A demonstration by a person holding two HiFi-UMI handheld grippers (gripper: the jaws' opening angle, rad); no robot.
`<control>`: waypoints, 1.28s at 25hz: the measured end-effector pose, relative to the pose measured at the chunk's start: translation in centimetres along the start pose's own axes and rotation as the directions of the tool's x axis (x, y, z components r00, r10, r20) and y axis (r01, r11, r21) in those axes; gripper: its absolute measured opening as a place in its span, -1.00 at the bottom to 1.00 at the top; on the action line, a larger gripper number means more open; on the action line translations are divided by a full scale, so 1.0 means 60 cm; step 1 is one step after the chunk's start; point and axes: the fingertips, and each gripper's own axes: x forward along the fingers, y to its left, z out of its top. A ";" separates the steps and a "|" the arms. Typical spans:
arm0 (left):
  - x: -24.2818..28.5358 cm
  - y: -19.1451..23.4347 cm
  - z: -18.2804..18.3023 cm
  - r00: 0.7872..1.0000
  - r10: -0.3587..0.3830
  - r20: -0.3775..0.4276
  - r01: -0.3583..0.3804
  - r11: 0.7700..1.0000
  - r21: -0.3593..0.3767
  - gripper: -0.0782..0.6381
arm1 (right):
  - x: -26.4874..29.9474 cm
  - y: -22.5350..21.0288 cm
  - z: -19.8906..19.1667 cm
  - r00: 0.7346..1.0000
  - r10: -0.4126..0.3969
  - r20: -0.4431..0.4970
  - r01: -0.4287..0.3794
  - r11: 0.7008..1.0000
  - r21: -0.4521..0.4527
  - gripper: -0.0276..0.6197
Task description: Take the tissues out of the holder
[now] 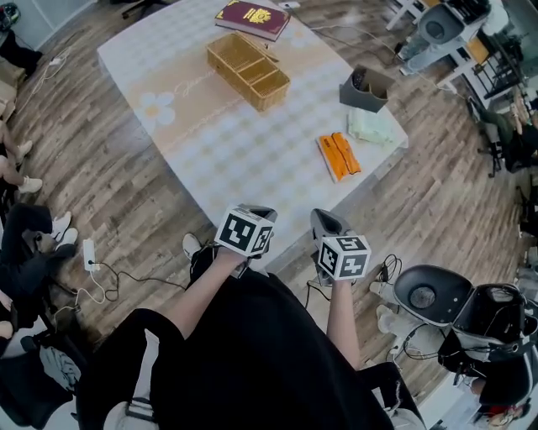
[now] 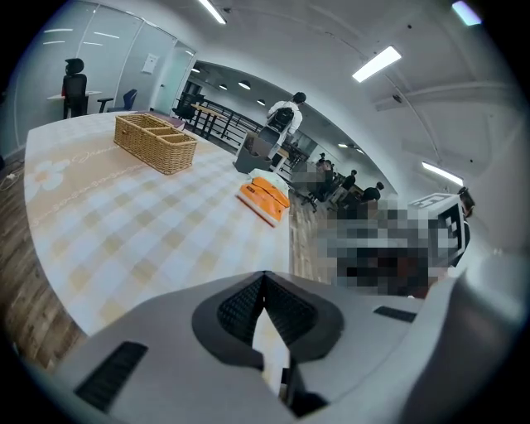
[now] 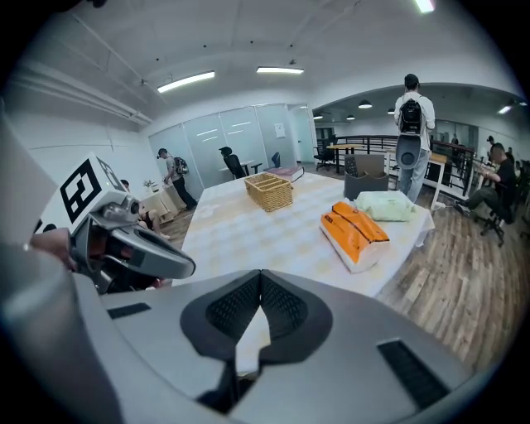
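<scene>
Head view: a checked table bears a wicker basket and a maroon book toward its far edge. At its right corner stands the grey holder, with the green tissue pack and the orange tissue pack lying outside it. At the near edge, the left gripper and right gripper are both closed and empty.

1. The room is lit brightly and evenly from above by ceiling light strips, and a mild glare is seen around them in both gripper views.
2. Only faint, soft shadows are cast on the table.
3. Both gripper views are strongly bent at the edges and closed in by dark corners.
4. The floor is curved towards the head view's borders.
5. The near left gripper and right gripper are rendered slightly soft, while the far room is kept sharper.
</scene>
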 end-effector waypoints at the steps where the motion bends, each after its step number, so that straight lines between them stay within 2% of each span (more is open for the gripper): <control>1: 0.003 -0.002 -0.003 1.000 -0.001 -0.006 0.001 1.000 0.008 -0.78 | -0.001 0.002 -0.007 1.000 -0.001 -0.008 0.001 1.000 0.002 -0.87; 10: 0.036 -0.049 -0.030 0.998 -0.018 -0.054 0.023 0.997 0.079 -0.78 | -0.018 0.004 -0.067 0.998 -0.007 -0.068 0.010 0.999 0.049 -0.87; 18: 0.049 -0.068 -0.025 0.995 -0.051 -0.083 0.061 0.989 0.132 -0.78 | -0.036 0.000 -0.066 0.997 -0.041 -0.066 0.048 0.994 0.095 -0.87; 25: 0.047 -0.080 -0.019 0.994 -0.065 -0.087 0.076 0.988 0.132 -0.78 | -0.041 -0.003 -0.066 0.997 -0.034 -0.070 0.041 0.994 0.097 -0.87; 32: 0.032 -0.068 -0.022 0.996 -0.044 -0.073 0.051 0.993 0.105 -0.78 | -0.023 0.026 -0.057 0.996 0.018 -0.085 -0.013 0.999 0.053 -0.87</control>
